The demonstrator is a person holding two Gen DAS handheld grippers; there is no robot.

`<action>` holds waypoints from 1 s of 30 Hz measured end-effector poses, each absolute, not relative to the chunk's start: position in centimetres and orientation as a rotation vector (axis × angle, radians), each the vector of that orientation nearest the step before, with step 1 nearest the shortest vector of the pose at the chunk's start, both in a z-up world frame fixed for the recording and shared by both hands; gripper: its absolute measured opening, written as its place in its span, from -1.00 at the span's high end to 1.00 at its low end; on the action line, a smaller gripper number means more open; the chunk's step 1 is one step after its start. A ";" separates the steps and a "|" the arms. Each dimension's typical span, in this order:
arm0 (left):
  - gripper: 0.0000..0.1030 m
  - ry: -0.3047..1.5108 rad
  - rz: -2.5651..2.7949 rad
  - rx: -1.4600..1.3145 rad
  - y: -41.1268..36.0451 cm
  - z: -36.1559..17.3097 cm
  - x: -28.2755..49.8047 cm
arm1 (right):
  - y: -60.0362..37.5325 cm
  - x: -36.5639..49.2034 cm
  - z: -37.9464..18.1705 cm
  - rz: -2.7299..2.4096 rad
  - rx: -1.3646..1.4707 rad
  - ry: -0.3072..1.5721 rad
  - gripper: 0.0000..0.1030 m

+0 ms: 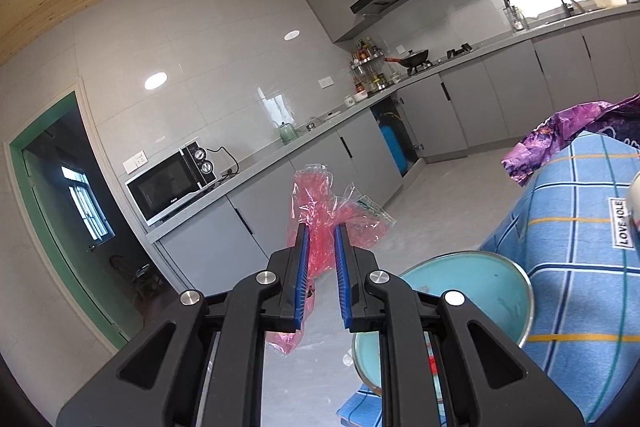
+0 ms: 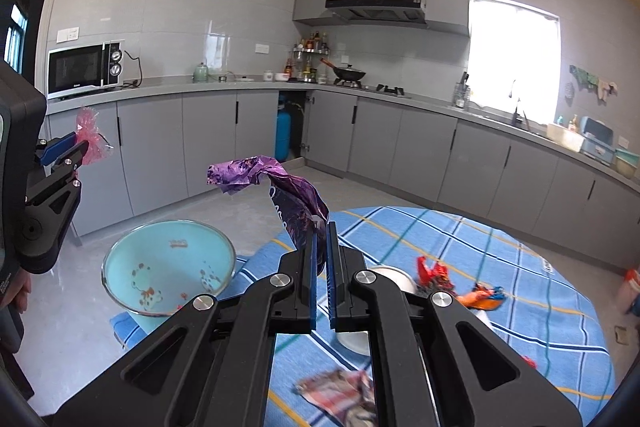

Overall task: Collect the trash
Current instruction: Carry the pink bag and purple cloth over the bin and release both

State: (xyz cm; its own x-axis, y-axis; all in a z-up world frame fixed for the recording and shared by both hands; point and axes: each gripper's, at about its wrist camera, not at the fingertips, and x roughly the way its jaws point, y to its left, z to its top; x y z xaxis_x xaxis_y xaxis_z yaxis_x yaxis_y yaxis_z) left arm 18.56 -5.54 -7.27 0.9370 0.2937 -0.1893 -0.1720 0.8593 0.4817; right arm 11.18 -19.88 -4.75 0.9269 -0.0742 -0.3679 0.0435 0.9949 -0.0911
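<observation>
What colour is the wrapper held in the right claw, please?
Purple wrapper, clearest in the right wrist view.

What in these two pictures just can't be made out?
- Right wrist view: wrapper at the bottom is blurred and part-hidden by the right tongs; its print is unreadable.
- Left wrist view: turquoise bin is partly covered by the left tongs.
- Purple wrapper is cut by the right edge.
</observation>
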 end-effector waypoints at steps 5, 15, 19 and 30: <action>0.74 0.274 0.268 0.476 -4.6 -7.6 19.5 | -18.7 12.5 -5.0 -0.029 -0.091 0.388 0.91; 0.73 0.284 0.264 0.484 -4.5 -7.8 21.1 | -17.2 14.5 -5.2 0.011 -0.101 0.404 0.91; 0.73 0.281 0.261 0.485 -4.4 -7.8 21.4 | -16.9 15.2 -5.4 0.024 -0.101 0.414 0.91; 0.54 0.303 0.256 0.490 -3.9 -8.3 22.1 | -15.7 17.3 -6.5 0.082 -0.107 0.462 0.90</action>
State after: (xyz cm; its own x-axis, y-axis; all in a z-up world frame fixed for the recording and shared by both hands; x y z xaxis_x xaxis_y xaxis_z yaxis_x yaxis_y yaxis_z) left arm 22.06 -3.90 -8.27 0.9239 0.3112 -0.2228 -0.1675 0.8522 0.4958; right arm 17.34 -15.67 -6.47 0.8922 0.0542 -0.4483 -0.1026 0.9911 -0.0843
